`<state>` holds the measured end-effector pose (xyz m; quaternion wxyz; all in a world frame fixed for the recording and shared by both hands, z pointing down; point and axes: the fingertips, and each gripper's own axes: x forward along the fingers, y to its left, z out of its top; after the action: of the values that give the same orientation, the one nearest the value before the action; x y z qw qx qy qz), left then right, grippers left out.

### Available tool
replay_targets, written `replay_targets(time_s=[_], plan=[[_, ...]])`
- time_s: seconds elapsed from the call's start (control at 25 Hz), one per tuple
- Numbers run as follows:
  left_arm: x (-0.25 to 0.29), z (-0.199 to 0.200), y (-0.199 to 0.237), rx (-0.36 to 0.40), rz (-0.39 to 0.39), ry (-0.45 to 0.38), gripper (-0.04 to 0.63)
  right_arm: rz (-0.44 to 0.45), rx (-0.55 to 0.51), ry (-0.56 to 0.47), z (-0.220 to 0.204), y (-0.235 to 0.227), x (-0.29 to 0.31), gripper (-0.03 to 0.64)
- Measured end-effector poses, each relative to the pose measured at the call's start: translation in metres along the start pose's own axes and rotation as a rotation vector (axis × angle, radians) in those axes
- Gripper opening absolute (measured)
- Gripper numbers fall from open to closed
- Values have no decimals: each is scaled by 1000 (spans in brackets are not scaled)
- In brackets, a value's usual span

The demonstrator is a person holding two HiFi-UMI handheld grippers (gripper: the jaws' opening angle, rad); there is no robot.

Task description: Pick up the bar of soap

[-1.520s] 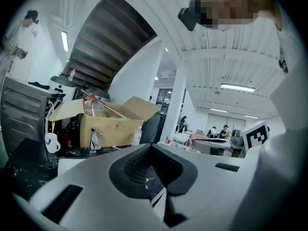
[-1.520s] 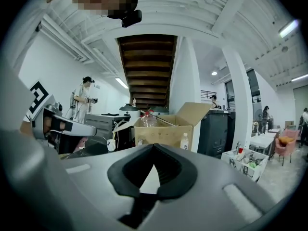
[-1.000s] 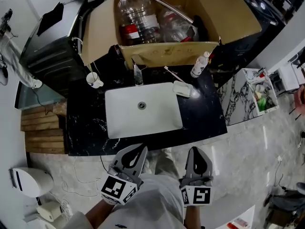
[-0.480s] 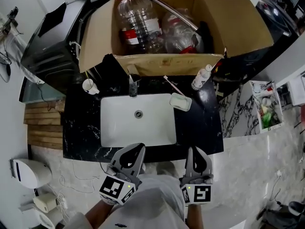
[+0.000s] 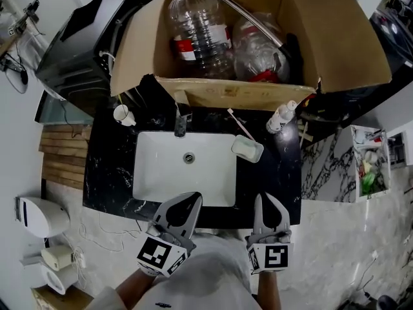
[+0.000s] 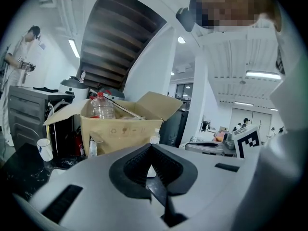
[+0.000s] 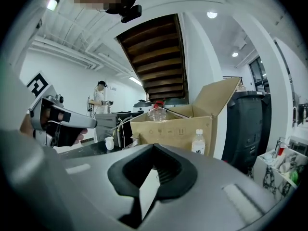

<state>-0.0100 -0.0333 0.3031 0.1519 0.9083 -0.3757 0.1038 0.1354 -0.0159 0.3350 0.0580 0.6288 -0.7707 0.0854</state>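
The pale bar of soap (image 5: 247, 148) lies in a dish on the black counter, at the right rear corner of the white sink (image 5: 161, 179). Both grippers are held low in front of the counter's near edge, well short of the soap. My left gripper (image 5: 192, 197) is shut and empty, its tips pointing at the sink's front rim. My right gripper (image 5: 267, 197) is also shut and empty, a little right of the soap and nearer to me. In each gripper view the jaws meet at the tips, left gripper (image 6: 151, 146) and right gripper (image 7: 154, 146), and the soap is not clearly seen.
A large open cardboard box (image 5: 245, 92) with plastic bottles stands behind the sink. On the counter (image 5: 106, 173) are a faucet (image 5: 180, 123), a white cup (image 5: 122, 115), a toothbrush (image 5: 240, 127) and a small white bottle (image 5: 282, 117). A marble ledge (image 5: 322, 160) adjoins at right.
The counter, sink and soap have drifted lower in the head view and the box looms larger. Both grippers hold the same low place, still shut.
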Motion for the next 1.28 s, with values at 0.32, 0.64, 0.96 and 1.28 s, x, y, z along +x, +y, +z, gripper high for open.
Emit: replay_targets(time_s=[0.32, 0.64, 0.96, 1.28], plan=[[30, 3, 4, 2, 65, -2, 0, 70, -23, 26, -9, -27, 29, 11], [50, -1, 6, -17, 121, -8, 0, 176, -98, 77, -17, -38, 57, 11], [56, -8, 11, -44, 161, -4, 0, 288, -149, 188, -34, -41, 86, 72], [61, -19, 21, -69, 187, 6, 0, 397, -243, 268, -42, -37, 115, 126]])
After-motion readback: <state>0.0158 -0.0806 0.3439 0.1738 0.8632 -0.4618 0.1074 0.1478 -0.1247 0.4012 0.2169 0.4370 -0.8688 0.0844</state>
